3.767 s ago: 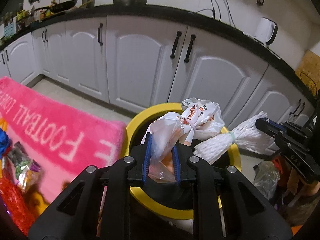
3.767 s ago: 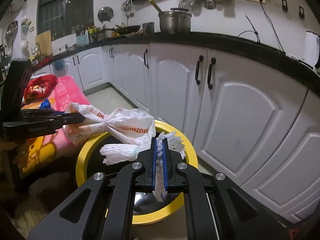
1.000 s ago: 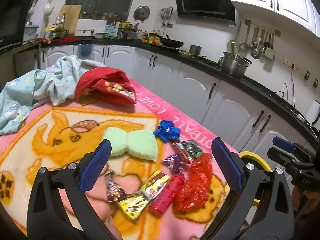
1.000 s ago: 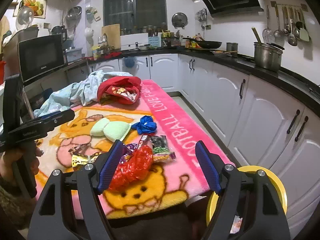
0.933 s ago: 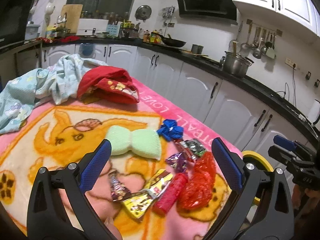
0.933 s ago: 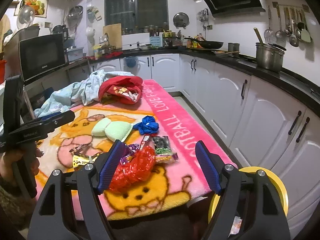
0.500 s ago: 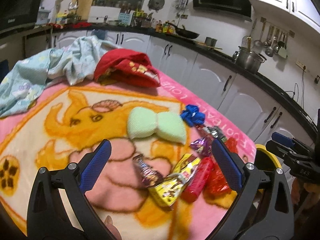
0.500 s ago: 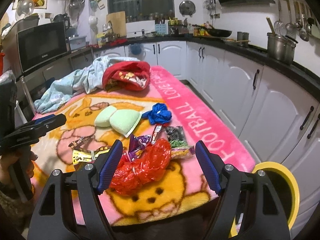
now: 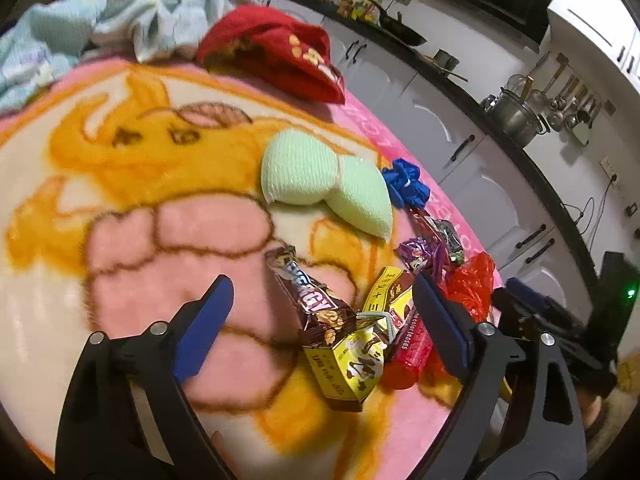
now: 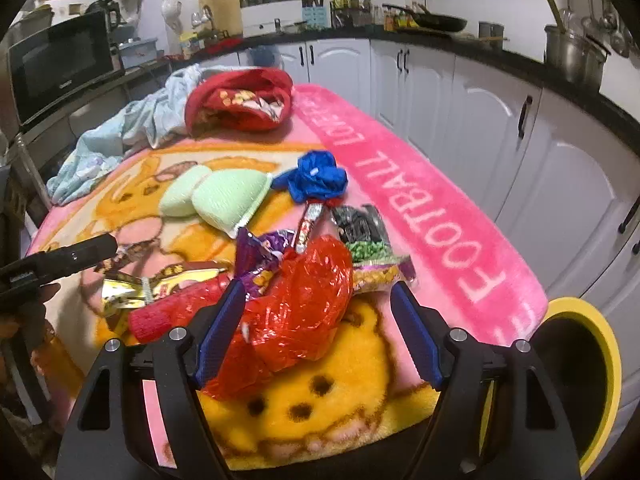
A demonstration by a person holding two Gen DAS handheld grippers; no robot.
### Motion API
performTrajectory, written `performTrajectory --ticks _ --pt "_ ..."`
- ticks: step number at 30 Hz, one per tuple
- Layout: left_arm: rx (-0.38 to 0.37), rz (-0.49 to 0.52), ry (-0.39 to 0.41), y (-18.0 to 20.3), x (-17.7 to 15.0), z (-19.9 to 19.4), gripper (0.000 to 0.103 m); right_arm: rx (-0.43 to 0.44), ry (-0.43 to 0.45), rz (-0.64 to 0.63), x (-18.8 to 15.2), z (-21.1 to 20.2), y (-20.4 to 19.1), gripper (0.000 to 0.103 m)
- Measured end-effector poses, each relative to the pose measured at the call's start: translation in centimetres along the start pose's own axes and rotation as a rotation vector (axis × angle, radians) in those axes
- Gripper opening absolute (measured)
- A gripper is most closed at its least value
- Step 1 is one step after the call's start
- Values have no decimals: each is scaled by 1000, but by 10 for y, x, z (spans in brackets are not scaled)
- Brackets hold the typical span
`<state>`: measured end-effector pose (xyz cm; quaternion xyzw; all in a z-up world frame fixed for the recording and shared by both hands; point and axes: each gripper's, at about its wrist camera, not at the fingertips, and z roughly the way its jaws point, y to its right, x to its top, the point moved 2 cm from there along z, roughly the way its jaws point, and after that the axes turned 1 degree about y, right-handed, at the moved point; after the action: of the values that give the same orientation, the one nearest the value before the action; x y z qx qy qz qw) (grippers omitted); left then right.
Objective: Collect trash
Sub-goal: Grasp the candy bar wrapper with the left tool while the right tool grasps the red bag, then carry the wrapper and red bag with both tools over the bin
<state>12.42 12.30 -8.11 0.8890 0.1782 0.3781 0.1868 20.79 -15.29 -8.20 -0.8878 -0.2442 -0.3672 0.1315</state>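
Observation:
Litter lies on a pink cartoon blanket (image 10: 420,200). My left gripper (image 9: 320,284) hovers low over a brown snack bar wrapper (image 9: 316,300) and a yellow carton (image 9: 352,356). Its jaws are closing with both between them, and the pads touch nothing. A red tube wrapper (image 9: 408,352) lies by the right finger. My right gripper (image 10: 316,290) stands open astride a crinkled red plastic bag (image 10: 296,304). Beyond it are a purple wrapper (image 10: 260,252), a dark pea packet (image 10: 364,236) and a blue bag (image 10: 316,176). The yellow-rimmed bin (image 10: 592,360) stands on the floor past the blanket's corner.
Two pale green foam pads (image 9: 320,180) lie mid-blanket. A red cloth (image 10: 240,100) and a light blue cloth (image 10: 120,132) are heaped at the far end. White cabinets (image 10: 460,100) line the right side. The blanket edge drops off close in front of me.
Earlier both grippers held trash over the bin; now both are empty. Over the last second both sank toward the litter, and the left jaws narrowed a little.

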Motion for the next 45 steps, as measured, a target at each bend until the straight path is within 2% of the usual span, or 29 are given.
performTrajectory --ticks 6,10,12,14,16,17,19,23,33,45 --pt "-21 -57 -48 -5 -1 15 61 27 -35 36 -1 14 4 71" --pt "-19 -82 -63 -13 -1 19 41 48 -55 36 -2 21 3 61" --pt "-13 -85 -67 -16 -1 19 30 61 -61 36 -2 24 1 55" --pt "-14 -84 -73 -19 -1 19 26 77 -62 29 -2 24 -1 39" --pt "-11 -75 -71 -18 0 19 8 84 -58 12 -1 23 -6 28" --pt "-7 -72 -69 -18 0 19 8 85 -55 2 0 23 -8 22" --pt "-16 -68 -67 -18 1 19 8 82 -47 -19 0 21 -12 18" --pt "-13 -51 -44 -15 3 13 8 87 -34 -30 0 16 -14 14" --pt "4 9 40 -5 16 -12 8 97 25 -42 9 -8 -11 10" --pt "-28 102 91 34 20 -31 8 87 132 -56 21 -52 -4 9"
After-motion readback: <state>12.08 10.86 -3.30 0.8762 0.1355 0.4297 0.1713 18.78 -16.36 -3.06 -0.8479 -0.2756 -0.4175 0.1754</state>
